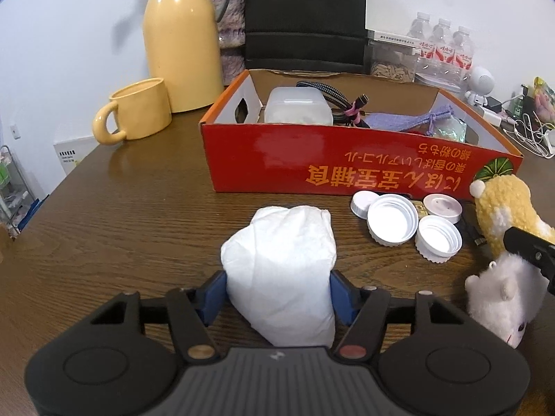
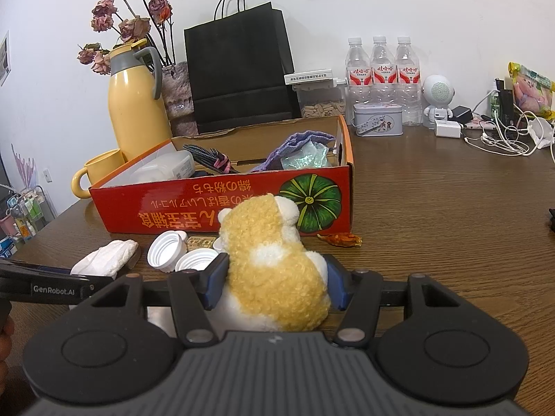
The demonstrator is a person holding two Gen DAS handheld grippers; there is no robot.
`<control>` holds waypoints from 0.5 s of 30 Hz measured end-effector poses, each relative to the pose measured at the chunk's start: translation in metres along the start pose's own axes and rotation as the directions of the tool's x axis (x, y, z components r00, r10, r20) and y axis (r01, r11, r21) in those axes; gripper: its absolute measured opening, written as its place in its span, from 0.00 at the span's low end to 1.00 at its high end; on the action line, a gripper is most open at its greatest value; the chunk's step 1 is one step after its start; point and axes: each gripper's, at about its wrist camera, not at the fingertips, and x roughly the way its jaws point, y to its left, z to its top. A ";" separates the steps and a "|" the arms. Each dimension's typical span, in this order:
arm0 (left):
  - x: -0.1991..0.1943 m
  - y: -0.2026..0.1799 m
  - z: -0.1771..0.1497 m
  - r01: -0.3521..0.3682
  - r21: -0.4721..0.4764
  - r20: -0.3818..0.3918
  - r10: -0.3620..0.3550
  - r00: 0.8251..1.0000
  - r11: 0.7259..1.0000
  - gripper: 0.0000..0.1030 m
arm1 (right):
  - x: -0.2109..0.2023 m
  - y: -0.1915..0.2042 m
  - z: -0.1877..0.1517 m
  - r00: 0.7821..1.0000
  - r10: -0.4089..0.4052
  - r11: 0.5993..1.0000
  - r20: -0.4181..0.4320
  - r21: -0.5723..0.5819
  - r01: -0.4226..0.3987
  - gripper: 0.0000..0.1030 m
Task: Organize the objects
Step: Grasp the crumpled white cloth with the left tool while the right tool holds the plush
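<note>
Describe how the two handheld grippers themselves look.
Both match: a ribbed dark grey body flanked by two round black housings, with black linkage arms on metal pivot pins leading to blue-padded jaws. That holds for the left gripper and the right gripper. The right wrist view shows white "GenRobot.AI" lettering on the left gripper's side.

plush toy (image 1: 499,208): right side cut off | box (image 2: 222,204) print: partly hidden
</note>
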 end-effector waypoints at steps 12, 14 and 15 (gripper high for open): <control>-0.015 0.003 0.001 0.011 0.017 0.047 -0.012 0.999 1.000 0.44 | -0.005 0.003 0.001 1.000 0.006 1.000 -0.001 0.001 -0.006 0.54; -0.018 0.004 0.001 0.015 0.018 0.053 -0.016 0.998 1.000 0.43 | -0.006 0.004 0.001 1.000 0.007 1.000 0.000 0.003 -0.007 0.54; -0.020 0.005 0.001 0.017 0.017 0.055 -0.017 0.998 1.000 0.43 | -0.007 0.005 0.001 1.000 0.008 1.000 0.001 0.003 -0.008 0.54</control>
